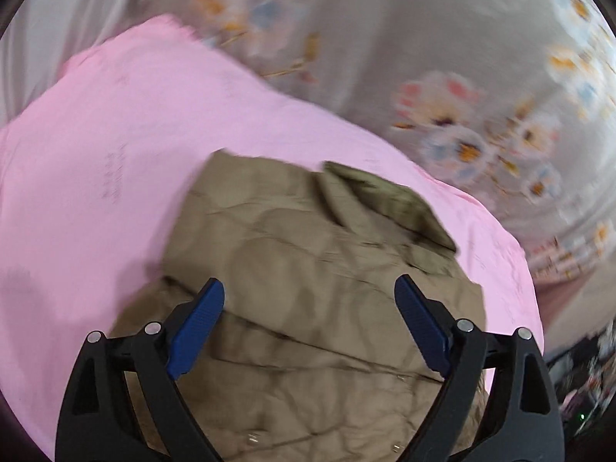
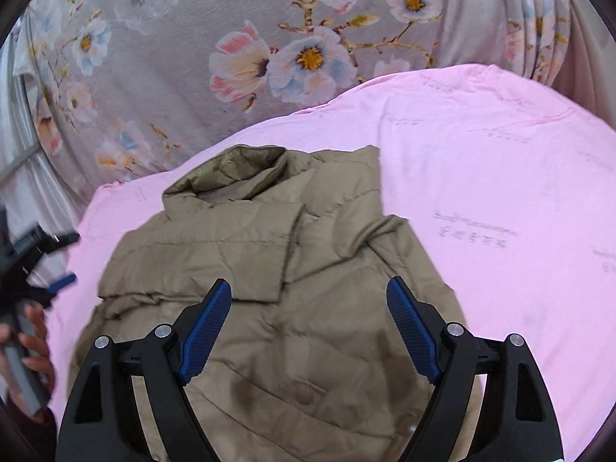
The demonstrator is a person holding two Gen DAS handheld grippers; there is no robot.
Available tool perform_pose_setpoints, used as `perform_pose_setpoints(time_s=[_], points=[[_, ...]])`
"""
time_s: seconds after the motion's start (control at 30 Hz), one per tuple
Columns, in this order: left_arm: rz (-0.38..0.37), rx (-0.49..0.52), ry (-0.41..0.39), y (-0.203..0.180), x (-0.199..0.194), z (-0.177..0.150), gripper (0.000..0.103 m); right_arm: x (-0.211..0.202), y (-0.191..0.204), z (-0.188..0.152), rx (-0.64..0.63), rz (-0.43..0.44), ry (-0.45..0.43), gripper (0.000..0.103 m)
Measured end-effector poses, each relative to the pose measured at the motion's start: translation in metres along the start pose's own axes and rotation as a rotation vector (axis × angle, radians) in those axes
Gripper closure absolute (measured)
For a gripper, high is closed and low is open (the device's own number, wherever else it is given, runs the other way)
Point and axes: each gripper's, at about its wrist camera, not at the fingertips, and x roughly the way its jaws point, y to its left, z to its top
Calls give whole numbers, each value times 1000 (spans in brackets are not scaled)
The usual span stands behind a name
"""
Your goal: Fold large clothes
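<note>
A khaki quilted jacket [image 2: 269,269] lies on a pink sheet [image 2: 481,177], collar at the far end and both sleeves folded in over the body. It also shows in the left wrist view [image 1: 308,269], blurred. My right gripper [image 2: 308,308] is open and empty above the jacket's lower half. My left gripper [image 1: 308,304] is open and empty above the jacket. The left gripper also shows at the left edge of the right wrist view [image 2: 46,269], held in a hand beside the jacket.
The pink sheet [image 1: 96,154] lies on a grey bedspread with a flower print [image 2: 173,57]. The bedspread [image 1: 423,57] surrounds the pink sheet on the far side. Dark clutter [image 1: 585,385] lies beyond the bed at the right.
</note>
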Motion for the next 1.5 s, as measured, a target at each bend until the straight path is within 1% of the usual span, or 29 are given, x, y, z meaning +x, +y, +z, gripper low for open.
perform_pose_setpoints(time_s=[0.07, 0.13, 0.17, 0.27, 0.33, 0.37, 0.43, 0.47, 0.53, 0.57, 0.6, 0.63, 0.67, 0.7, 0.73, 0.8, 0.83, 0.9, 0.93, 0.97, 1.0, 1.03, 1.07, 1.1, 1.13, 1.17, 1.23, 1.37, 1.5], points=[[16, -78, 26, 32, 13, 8, 16, 13, 6, 8, 15, 48, 32, 22], [8, -146, 50, 51, 24, 12, 17, 27, 13, 13, 21, 79, 56, 22], [-18, -198, 73, 65, 32, 13, 18, 33, 18, 16, 18, 84, 65, 22], [-86, -315, 128, 85, 52, 13, 21, 55, 27, 22, 9, 81, 89, 22], [-114, -359, 143, 93, 59, 11, 23, 70, 29, 24, 18, 74, 113, 22], [-122, -377, 144, 97, 62, 10, 27, 77, 29, 24, 27, 75, 125, 22], [-139, -387, 140, 98, 64, 10, 28, 91, 28, 23, 56, 83, 155, 23], [-148, -397, 137, 100, 63, 11, 31, 96, 28, 22, 73, 89, 165, 25], [-156, -409, 133, 102, 61, 13, 35, 105, 28, 22, 90, 91, 185, 45], [-159, -413, 132, 102, 60, 16, 42, 108, 31, 23, 82, 80, 183, 50], [-148, -412, 133, 101, 60, 18, 47, 109, 32, 24, 70, 68, 179, 64], [-126, -406, 131, 99, 60, 21, 60, 109, 36, 28, 49, 52, 168, 84], [-102, -395, 125, 97, 59, 23, 77, 106, 38, 31, 33, 49, 154, 93], [-79, -373, 114, 95, 56, 26, 81, 101, 41, 37, 22, 53, 126, 98], [-82, -354, 107, 93, 53, 29, 87, 91, 45, 45, 5, 58, 81, 100], [-64, -301, 83, 81, 43, 35, 90, 71, 55, 61, -34, 56, 5, 101], [-54, -268, 65, 74, 39, 36, 93, 55, 61, 70, -61, 57, -54, 101], [-30, -176, 8, 54, 23, 37, 95, 30, 70, 81, -114, 50, -142, 102], [-15, -131, -17, 44, 18, 36, 95, 19, 74, 83, -146, 32, -187, 102], [0, -97, -30, 37, 15, 33, 95, 15, 74, 83, -176, 4, -212, 102], [30, -43, -38, 28, 17, 28, 95, 17, 73, 82, -196, -23, -210, 102], [61, 1, -34, 21, 23, 22, 95, 25, 68, 78, -212, -56, -183, 102], [87, 27, -25, 19, 28, 17, 95, 37, 60, 72, -213, -77, -144, 102], [129, 62, -12, 17, 39, 9, 95, 49, 53, 66, -207, -90, -100, 102], [158, 83, -5, 16, 46, 3, 95, 64, 45, 57, -199, -101, -46, 102], [193, 107, 5, 17, 57, -5, 95, 74, 40, 49, -193, -110, -11, 102], [219, 133, 8, 20, 65, -14, 95, 92, 31, 34, -191, -119, 43, 102], [246, 183, 3, 20, 70, -22, 95, 101, 23, 23, -180, -108, 70, 102], [302, 243, -7, 11, 78, -30, 95, 109, 19, 20, -167, -94, 100, 101]])
